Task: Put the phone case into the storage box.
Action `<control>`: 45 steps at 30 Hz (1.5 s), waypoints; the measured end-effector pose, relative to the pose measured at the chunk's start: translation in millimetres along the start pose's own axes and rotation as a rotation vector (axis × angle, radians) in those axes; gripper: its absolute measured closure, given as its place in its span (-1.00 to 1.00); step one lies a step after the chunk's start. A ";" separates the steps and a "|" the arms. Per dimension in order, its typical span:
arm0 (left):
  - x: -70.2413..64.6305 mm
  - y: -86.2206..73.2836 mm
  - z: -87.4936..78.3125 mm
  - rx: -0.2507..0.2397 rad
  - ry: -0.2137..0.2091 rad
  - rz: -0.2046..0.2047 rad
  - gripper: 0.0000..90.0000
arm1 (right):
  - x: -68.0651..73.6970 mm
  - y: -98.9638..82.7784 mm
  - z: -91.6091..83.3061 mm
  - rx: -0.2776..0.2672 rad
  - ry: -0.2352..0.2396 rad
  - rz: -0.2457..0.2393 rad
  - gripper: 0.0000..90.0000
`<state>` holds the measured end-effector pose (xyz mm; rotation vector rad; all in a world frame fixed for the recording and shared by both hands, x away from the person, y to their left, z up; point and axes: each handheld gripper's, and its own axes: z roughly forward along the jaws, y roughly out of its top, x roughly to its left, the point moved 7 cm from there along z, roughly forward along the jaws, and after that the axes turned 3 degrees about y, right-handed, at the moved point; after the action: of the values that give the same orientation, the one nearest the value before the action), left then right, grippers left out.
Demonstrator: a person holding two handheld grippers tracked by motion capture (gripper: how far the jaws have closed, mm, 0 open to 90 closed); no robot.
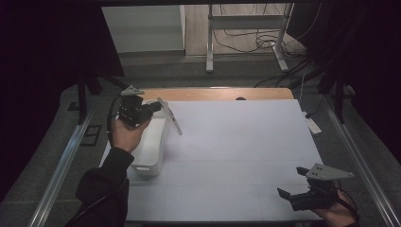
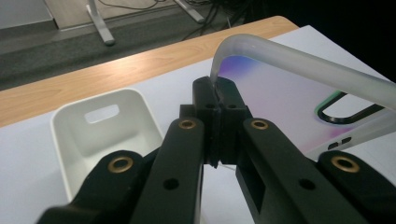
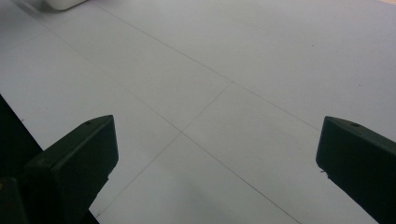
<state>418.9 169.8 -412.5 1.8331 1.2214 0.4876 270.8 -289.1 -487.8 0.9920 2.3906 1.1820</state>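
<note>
A person's left hand holds my left gripper point(image 1: 157, 107) over the far end of a white plastic bin point(image 1: 150, 150). Its jaws are shut on the rim of a translucent phone case point(image 1: 171, 116), which hangs tilted above the bin's right edge. In the left gripper view the gripper point(image 2: 217, 93) pinches the clear case point(image 2: 285, 88) at one corner, and the case's dark camera cut-out point(image 2: 348, 108) sits to the right. The bin point(image 2: 70, 140) below looks empty. My right gripper point(image 1: 292, 182) is near the table's front right corner, open, with nothing between its jaws point(image 3: 219, 140).
The white table sheet point(image 1: 236, 142) has a wooden edge point(image 1: 217, 93) at the far side. Beyond it stand metal desk legs point(image 1: 209, 42) and floor cables point(image 1: 265, 42). A corner of the bin point(image 3: 63, 3) shows in the right gripper view.
</note>
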 end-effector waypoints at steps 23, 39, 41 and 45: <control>37.7 7.3 -1.3 0.014 0.115 -0.060 0.98 | -5.2 -11.9 -11.8 0.009 -0.060 0.043 -1.00; 64.4 10.6 0.4 0.031 0.191 -0.112 0.98 | -5.4 -13.5 -14.1 0.012 -0.073 0.033 -1.00; 68.4 11.2 1.0 0.035 0.203 -0.119 0.98 | -5.3 -13.4 -14.1 0.010 -0.070 0.034 -1.00; 72.2 11.2 3.2 0.038 0.214 -0.127 0.98 | -4.9 -13.5 -14.4 0.012 -0.069 0.032 -1.00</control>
<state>459.5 230.6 -414.6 1.7555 1.4912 0.6043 260.7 -306.5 -489.7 1.0608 2.3391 1.1275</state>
